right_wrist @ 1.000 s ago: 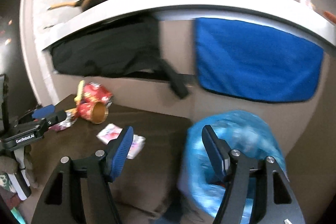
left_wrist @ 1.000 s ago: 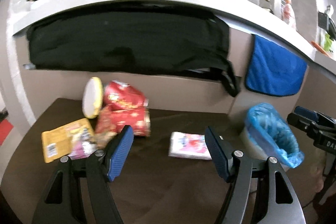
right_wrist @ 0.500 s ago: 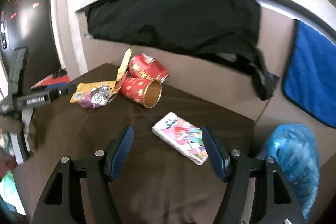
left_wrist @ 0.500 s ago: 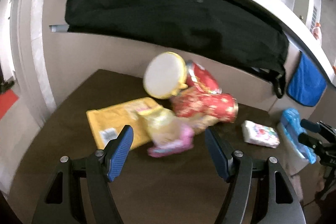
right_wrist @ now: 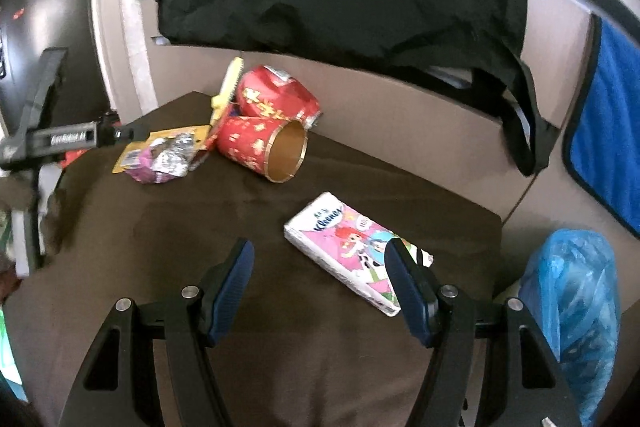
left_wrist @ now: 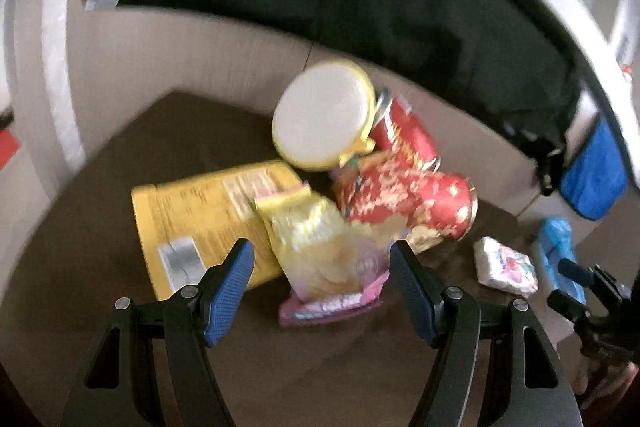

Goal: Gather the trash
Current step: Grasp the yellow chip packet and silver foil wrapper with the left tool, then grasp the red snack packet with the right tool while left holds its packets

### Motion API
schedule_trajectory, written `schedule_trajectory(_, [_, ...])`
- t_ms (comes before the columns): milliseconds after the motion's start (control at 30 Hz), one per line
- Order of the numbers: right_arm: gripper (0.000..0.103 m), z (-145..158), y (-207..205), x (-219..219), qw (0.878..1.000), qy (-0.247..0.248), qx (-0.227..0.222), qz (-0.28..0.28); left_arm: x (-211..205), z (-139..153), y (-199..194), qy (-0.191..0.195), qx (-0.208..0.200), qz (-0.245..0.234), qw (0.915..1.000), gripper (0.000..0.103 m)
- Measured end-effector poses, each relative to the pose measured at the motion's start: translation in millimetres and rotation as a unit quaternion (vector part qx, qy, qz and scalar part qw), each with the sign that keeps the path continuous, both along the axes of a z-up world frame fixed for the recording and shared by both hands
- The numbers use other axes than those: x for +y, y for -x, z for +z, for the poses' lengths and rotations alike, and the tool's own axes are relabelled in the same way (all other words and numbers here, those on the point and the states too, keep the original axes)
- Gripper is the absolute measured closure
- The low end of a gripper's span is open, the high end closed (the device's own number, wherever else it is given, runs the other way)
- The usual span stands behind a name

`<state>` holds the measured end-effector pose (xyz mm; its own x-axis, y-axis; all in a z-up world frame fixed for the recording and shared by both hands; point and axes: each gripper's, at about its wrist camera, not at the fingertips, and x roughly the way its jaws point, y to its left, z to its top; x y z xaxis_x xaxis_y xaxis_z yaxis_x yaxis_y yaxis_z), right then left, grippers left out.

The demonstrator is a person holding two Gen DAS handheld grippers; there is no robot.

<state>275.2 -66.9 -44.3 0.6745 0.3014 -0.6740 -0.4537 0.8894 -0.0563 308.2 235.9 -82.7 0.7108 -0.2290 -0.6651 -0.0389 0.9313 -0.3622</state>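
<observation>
The left gripper (left_wrist: 320, 287) is aimed at the crumpled snack wrapper (left_wrist: 320, 251) on the bench (right_wrist: 200, 227), fingers spread and empty — presumably for a straddling grasp. The right gripper (right_wrist: 318, 283), likewise spread, is positioned beside the tissue pack (right_wrist: 352, 247), near the blue-lined bin (right_wrist: 572, 307) — the likely drop point.

My left gripper (left_wrist: 322, 285) is matte black, with angular arms cut by triangular openings and silver round screws at the pivots. Its fingers (left_wrist: 228, 291) carry ribbed blue pads. My right gripper (right_wrist: 320, 285) looks identical: black frame, silver screws, dark blue textured pads (right_wrist: 408, 291).
</observation>
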Motion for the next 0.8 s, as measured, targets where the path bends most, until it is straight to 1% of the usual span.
schedule_trajectory(33, [0.038, -1.2, -3.4, -2.0, 1.0, -0.006, 0.007, -0.002, -3.7, -7.5, -6.5, 0.007, 0.017, 0.006, 0.9998, 0.032])
schedule_trajectory(133, [0.038, -0.6, -6.8, -6.2, 1.0, -0.016, 0.011, -0.003, -7.9, -18.0, -16.4, -0.007, 0.038, 0.023, 0.999, 0.033])
schedule_trajectory(167, [0.038, 0.3, -6.3, -7.6, 1.0, -0.016, 0.007, -0.002, -8.1, -19.6, -18.7, -0.01, 0.043, 0.027, 0.9987, 0.041])
schedule_trajectory(200, [0.038, 1.0, -5.9, -8.3, 1.0, -0.015, 0.005, -0.002, -7.4, -19.5, -19.0, -0.008, 0.044, 0.027, 0.9986, 0.055])
schedule_trajectory(267, [0.038, 1.6, -5.7, -10.4, 1.0, -0.012, 0.001, -0.003, -6.3, -14.9, -15.3, -0.002, 0.038, 0.021, 0.9991, 0.071])
schedule_trajectory(333, [0.038, 1.6, -8.0, -11.3, 1.0, -0.013, 0.004, -0.004, -5.5, -6.6, -6.6, -0.003, 0.024, 0.009, 0.9997, 0.077])
schedule_trajectory(367, [0.038, 1.7, -9.3, -11.3, 1.0, -0.015, 0.005, -0.005, -5.3, -2.3, -0.6, -0.011, 0.016, 0.01, 0.9998, 0.083])
schedule_trajectory(467, [0.038, 4.1, -12.8, -5.0, 1.0, -0.023, 0.013, -0.002, -0.9, 12.1, 25.1, -0.04, -0.011, 0.025, 0.9988, 0.084])
schedule_trajectory(600, [0.038, 12.7, -15.9, 22.9, 0.999, -0.027, 0.016, 0.026, 11.9, 21.6, 62.6, -0.067, -0.025, 0.055, 0.996, 0.084])
schedule_trajectory(700, [0.039, 15.4, -20.3, 56.2, 0.997, -0.03, 0.03, 0.065, 17.8, 20.3, 84.5, -0.067, -0.023, 0.064, 0.9955, 0.084])
schedule_trajectory(767, [0.041, 12.9, -22.8, 82.6, 0.996, -0.017, 0.03, 0.085, 24.8, 17.5, 95.3, -0.058, -0.022, 0.066, 0.9959, 0.084])
schedule_trajectory(800, [0.045, 10.4, -24.4, 96.2, 0.995, -0.007, 0.028, 0.092, 27.4, 16.7, 99.3, -0.056, -0.022, 0.067, 0.9959, 0.084])
